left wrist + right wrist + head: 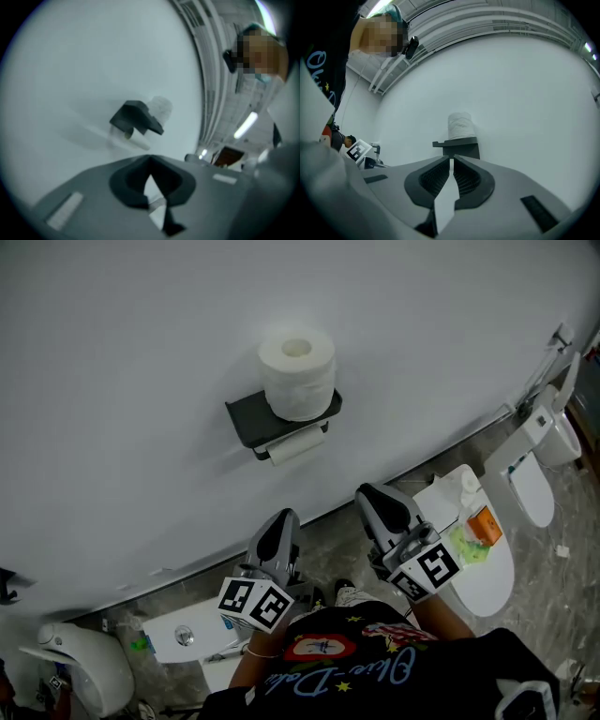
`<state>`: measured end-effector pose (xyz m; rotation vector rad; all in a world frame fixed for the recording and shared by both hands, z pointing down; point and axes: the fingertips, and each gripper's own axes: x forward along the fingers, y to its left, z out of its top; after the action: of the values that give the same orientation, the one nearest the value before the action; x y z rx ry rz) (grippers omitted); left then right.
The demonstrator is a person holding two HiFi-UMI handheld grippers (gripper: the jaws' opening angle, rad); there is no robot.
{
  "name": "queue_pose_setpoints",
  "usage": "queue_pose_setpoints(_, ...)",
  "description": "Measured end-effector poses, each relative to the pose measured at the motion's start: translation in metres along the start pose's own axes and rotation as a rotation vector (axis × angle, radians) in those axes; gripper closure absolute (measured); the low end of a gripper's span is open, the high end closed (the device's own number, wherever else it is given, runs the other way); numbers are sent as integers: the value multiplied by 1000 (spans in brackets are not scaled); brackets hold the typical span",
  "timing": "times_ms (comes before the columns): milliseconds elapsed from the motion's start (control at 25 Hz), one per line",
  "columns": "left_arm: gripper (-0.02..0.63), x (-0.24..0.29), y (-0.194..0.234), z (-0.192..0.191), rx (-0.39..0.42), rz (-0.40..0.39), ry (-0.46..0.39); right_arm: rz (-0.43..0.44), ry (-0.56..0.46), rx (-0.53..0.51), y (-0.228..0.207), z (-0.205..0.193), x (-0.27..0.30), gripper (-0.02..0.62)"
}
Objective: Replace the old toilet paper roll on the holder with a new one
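A dark wall-mounted holder [246, 416] carries a full white toilet paper roll [297, 373] standing upright on its shelf. Under the shelf hangs a thin, nearly bare old roll [294, 445]. My left gripper [279, 532] is shut and empty, held below and a little left of the holder, well short of it. My right gripper [378, 500] is also shut and empty, below and right of the holder. In the right gripper view the new roll [460, 125] and holder [459, 146] lie straight ahead of the gripper [452, 161]. The left gripper view shows the holder [136, 118] tilted beyond the gripper [150, 160].
A white toilet [473, 531] with an orange packet [484, 523] and green item on its lid stands at the right. A second toilet [539, 474] is farther right. Another white fixture [80, 662] sits at the lower left. The plain white wall [141, 352] fills the background.
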<state>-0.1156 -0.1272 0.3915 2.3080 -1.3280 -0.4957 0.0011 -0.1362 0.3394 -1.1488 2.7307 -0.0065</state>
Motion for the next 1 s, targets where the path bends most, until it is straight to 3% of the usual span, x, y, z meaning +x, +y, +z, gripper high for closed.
queue_pose_setpoints(120, 616, 16, 9, 6, -287, -27, -104, 22, 3, -12, -4, 7, 12, 581)
queue_pose_setpoints(200, 488, 28, 12, 7, -442, -39, -167, 37, 1, -14, -6, 12, 19, 581)
queue_pose_setpoints(280, 452, 40, 13, 9, -557, -60, -241, 48, -4, -14, -8, 16, 25, 581)
queue_pose_setpoints(400, 410, 59, 17, 13, -663, -81, -329, 48, 3, -19, -12, 18, 28, 581)
queue_pose_setpoints(640, 390, 88, 38, 25, -764, -71, -460, 18, 16, -20, -27, 20, 20, 581)
queue_pose_setpoints(1000, 411, 105, 46, 38, -749, -62, -516, -29, 14, -27, -50, 19, 7, 581)
